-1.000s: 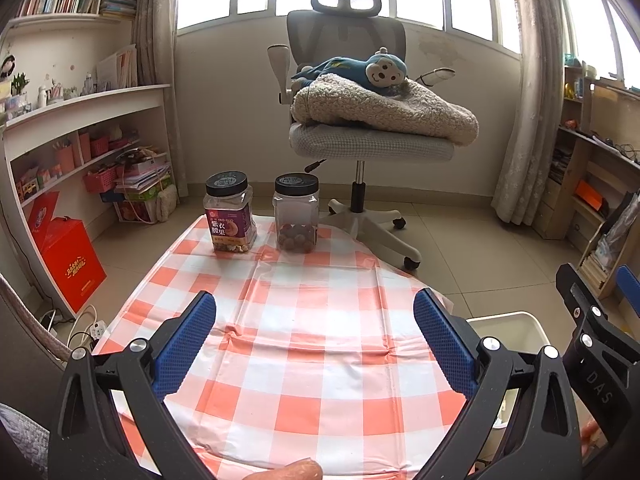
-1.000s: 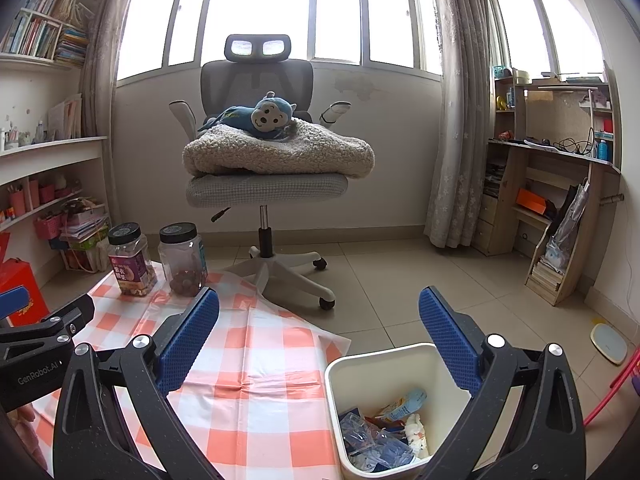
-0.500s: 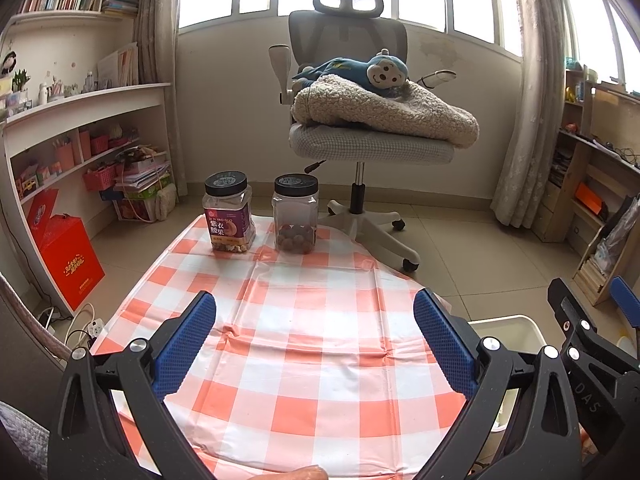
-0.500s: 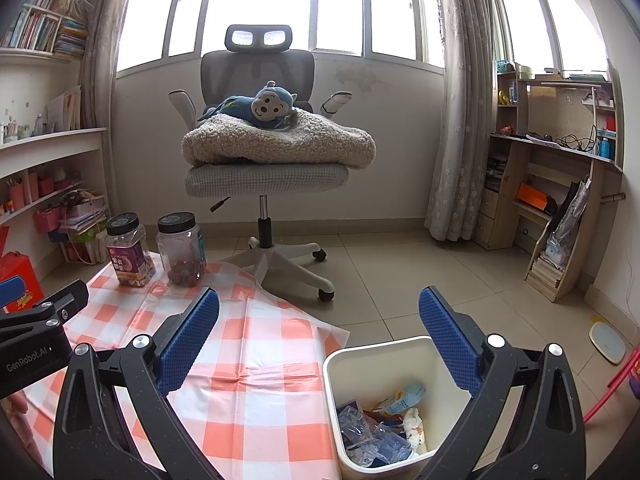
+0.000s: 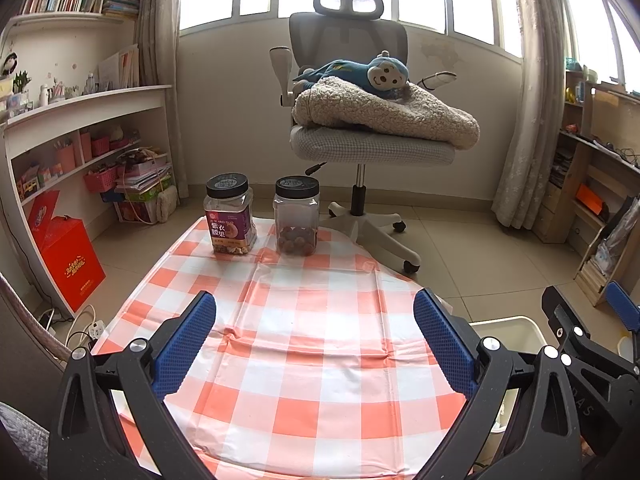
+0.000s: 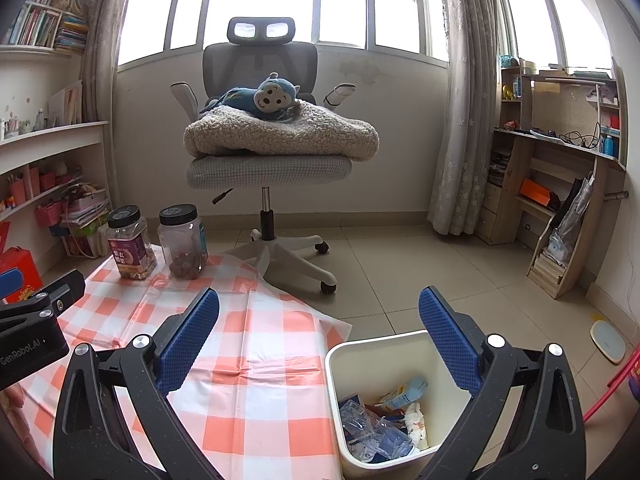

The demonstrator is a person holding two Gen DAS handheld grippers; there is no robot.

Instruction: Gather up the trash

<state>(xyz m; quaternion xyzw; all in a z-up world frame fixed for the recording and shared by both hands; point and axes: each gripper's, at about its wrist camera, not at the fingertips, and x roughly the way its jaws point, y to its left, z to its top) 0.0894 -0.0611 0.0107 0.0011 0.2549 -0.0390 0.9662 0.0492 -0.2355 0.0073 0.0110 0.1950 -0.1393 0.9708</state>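
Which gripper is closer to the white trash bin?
Right. The right gripper hangs just above the bin; the left gripper is over the checkered cloth, off to the bin's side.

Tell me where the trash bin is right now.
The bin sits on the floor off the right edge of the checked cloth, low in the right wrist view beneath the right gripper, with wrappers inside.

Daylit windows [image 6: 280, 4] behind office chair [image 6: 264, 128]
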